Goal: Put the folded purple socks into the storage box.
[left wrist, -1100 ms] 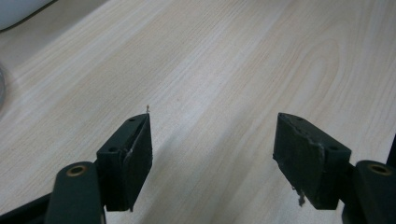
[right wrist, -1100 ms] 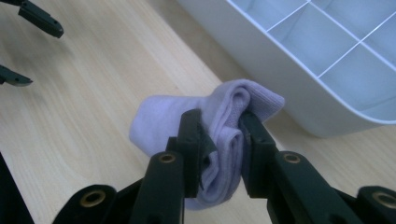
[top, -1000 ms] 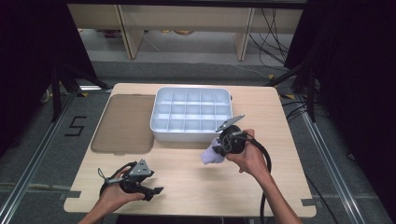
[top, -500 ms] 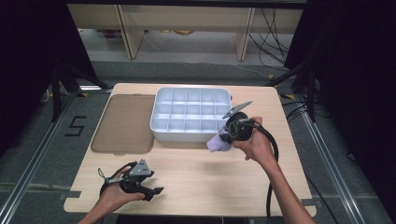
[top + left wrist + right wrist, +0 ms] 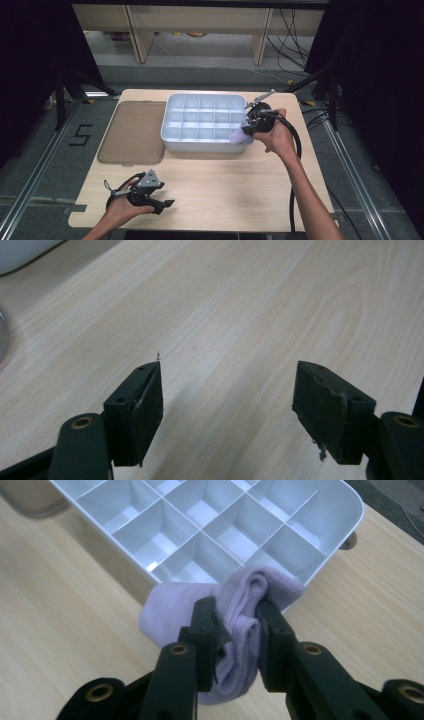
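At lower frame of the high view, both forearms cut off by the bottom edge; left gripper (image 5: 162,204) small there, jaw gap hard to judge from above. Under the right hand (image 5: 274,137), most of the lilac cloth (image 5: 241,136) hidden, just a pale bundle peeking out at the tray's lower right corner. Beyond the table, black on both sides of the frame, details lost.

Across the middle, pale wood-grain table (image 5: 225,190), grey floor around it, rails at lower left and lower right, light wooden shelving at top centre. On the tabletop, white divided tray (image 5: 172,137), its compartments bare, and just left of it a flat brownish translucent lid (image 5: 131,131), edges nearly touching.

At lower left, left gripper (image 5: 227,400) lying low over bare wood, jaws spread wide, nothing between them, a corner of the white tray barely visible at upper left of its own view.

At centre right, right gripper (image 5: 249,131) raised beside the tray's near right corner, jaws clamped on the folded lilac cloth (image 5: 240,615). In the right gripper view (image 5: 236,645), cloth bunched between the two black pads, spilling out to the left, hanging just in front of the tray's corner compartment (image 5: 290,550).
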`<state>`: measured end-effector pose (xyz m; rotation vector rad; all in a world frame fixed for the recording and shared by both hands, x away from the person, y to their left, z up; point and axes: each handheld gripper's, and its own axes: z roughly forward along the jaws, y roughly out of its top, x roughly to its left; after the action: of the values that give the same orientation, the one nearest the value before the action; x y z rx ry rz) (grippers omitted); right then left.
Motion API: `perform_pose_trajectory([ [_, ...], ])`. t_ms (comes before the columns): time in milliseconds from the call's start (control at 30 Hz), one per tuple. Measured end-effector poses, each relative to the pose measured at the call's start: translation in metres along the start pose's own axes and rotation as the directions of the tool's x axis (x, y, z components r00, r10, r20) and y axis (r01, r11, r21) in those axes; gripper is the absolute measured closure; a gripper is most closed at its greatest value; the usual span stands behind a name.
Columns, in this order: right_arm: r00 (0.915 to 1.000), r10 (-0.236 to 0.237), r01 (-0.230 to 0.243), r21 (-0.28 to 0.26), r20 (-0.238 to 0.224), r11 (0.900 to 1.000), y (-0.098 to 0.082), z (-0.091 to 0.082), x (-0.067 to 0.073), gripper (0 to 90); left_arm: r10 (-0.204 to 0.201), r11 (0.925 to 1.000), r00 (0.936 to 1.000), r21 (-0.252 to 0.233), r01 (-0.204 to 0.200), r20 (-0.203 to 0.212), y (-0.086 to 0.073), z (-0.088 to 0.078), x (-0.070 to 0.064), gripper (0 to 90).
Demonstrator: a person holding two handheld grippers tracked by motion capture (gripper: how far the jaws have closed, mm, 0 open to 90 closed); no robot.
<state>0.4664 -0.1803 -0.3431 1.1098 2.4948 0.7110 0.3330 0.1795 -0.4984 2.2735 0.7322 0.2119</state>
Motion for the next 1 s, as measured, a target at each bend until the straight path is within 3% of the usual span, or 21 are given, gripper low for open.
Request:
perform_pose_trajectory([
  [167, 0.9992, 0.006, -0.007, 0.029, 0.038, 1.000, 0.009, 0.009, -0.008, 73.4, -0.026, 0.9996, 0.9997, -0.007, 0.026, 0.000, -0.001, 0.002, -0.002, 28.0],
  [367, 0.9973, 0.000, -0.004, 0.066, 0.074, 0.998, 0.015, 0.025, -0.014, 73.4, 0.000, 1.0000, 1.0000, 0.004, 0.000, 0.000, -0.001, 0.001, 0.000, 28.0],
  [567, 0.9960, -0.003, -0.004, 0.086, 0.089, 0.996, 0.020, 0.036, -0.016, 73.4, -0.007, 1.0000, 1.0000, 0.003, 0.007, -0.004, -0.001, 0.002, 0.000, 27.9],
  [833, 0.9870, -0.069, 0.048, 0.142, 0.145, 0.989, 0.024, 0.056, -0.017, 73.4, 0.006, 1.0000, 1.0000, 0.007, -0.006, 0.000, -0.001, 0.002, 0.000, 28.0],
  [967, 0.9829, -0.093, 0.067, 0.162, 0.159, 0.984, 0.026, 0.065, -0.014, 73.4, -0.017, 0.9998, 0.9999, 0.006, 0.017, 0.001, -0.002, 0.003, -0.001, 27.9],
  [1000, 0.9805, -0.103, 0.074, 0.172, 0.167, 0.982, 0.027, 0.067, -0.012, 73.4, 0.000, 1.0000, 1.0000, 0.009, 0.000, 0.000, -0.002, 0.003, 0.000, 27.9],
])
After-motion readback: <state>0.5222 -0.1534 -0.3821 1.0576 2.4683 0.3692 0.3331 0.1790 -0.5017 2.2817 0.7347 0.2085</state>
